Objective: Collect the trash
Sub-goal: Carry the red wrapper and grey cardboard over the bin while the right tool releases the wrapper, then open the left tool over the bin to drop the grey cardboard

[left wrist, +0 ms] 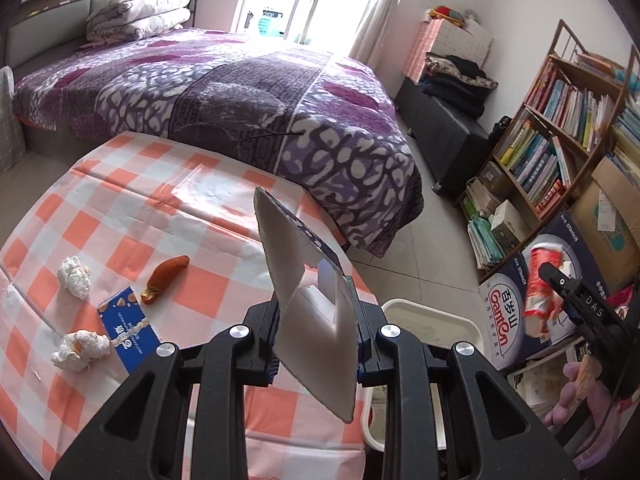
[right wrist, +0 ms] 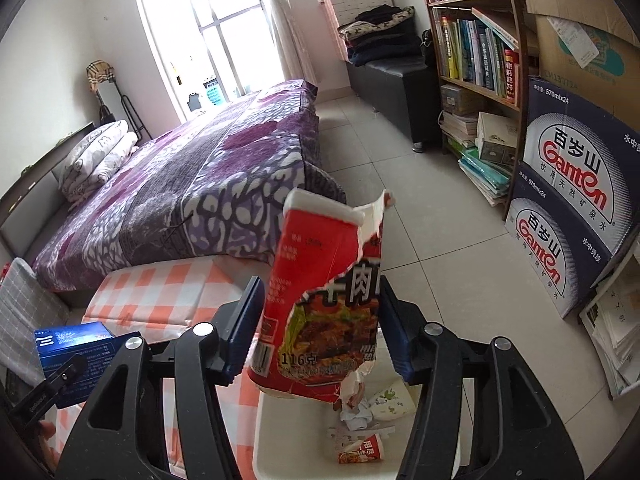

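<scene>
Left wrist view: left gripper point(left wrist: 316, 344) clamped on flattened blue carton point(left wrist: 308, 300), above edge of checkered table point(left wrist: 168, 216); tissue wads point(left wrist: 74, 278), peel point(left wrist: 164, 278) lying there.

Right wrist view: right gripper point(right wrist: 320, 328) clamped on torn red noodle cup point(right wrist: 324, 300), above white bin point(right wrist: 288, 440).

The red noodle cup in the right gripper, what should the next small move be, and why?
Probably open the right gripper and let the torn red noodle cup drop. It hangs directly above the white bin, which already holds scraps, so release should land it inside. The left gripper holds a flattened carton near the bin's edge and can follow.
</scene>
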Motion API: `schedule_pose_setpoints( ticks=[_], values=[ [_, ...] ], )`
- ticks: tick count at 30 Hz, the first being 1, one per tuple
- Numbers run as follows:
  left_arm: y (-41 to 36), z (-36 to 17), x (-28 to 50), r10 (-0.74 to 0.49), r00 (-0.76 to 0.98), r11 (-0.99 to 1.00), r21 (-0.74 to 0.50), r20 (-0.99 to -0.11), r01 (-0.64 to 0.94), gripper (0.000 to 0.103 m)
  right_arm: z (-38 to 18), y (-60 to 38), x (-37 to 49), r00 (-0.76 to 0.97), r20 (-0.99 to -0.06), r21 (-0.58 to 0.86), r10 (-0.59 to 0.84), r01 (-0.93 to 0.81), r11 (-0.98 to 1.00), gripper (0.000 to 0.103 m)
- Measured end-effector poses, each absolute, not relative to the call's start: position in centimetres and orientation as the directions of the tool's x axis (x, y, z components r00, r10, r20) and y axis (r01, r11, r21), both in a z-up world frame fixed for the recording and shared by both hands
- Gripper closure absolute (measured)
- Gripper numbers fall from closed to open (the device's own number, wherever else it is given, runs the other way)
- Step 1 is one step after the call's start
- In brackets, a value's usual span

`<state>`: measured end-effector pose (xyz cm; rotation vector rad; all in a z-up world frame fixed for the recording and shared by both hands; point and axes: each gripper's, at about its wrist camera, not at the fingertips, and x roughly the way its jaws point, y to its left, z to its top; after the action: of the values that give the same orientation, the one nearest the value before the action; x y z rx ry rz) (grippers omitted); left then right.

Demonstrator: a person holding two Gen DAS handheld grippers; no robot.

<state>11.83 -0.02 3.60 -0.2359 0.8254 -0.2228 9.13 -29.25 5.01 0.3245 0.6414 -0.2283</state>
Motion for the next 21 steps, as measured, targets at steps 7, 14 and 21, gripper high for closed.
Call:
schedule_pose_setpoints(
  ticks=[7,14,21],
  values=[
    [-4.2,3.4,11.4,-0.324,0.630,0.945,-0.273,-0.706,0.180,0.076,5.1,-31.7,7.8,0.782,-0.605,0.243,-0.149,0.359,0.901,0.023],
    [-7.5,2.9,11.0,-0.357,0.593,0.934,-0.270,-0.721,0.234,0.076,4.9,-33.9,7.1,0.773,-0.615,0.277,-0.156,0.398,0.875,0.019],
    [-10.8,1.8,10.3,-0.396,0.541,0.915,-0.270,-0.742,0.300,0.076,4.6,-34.9,6.6,0.767,-0.622,0.289,-0.156,0.411,0.865,0.016]
  ],
)
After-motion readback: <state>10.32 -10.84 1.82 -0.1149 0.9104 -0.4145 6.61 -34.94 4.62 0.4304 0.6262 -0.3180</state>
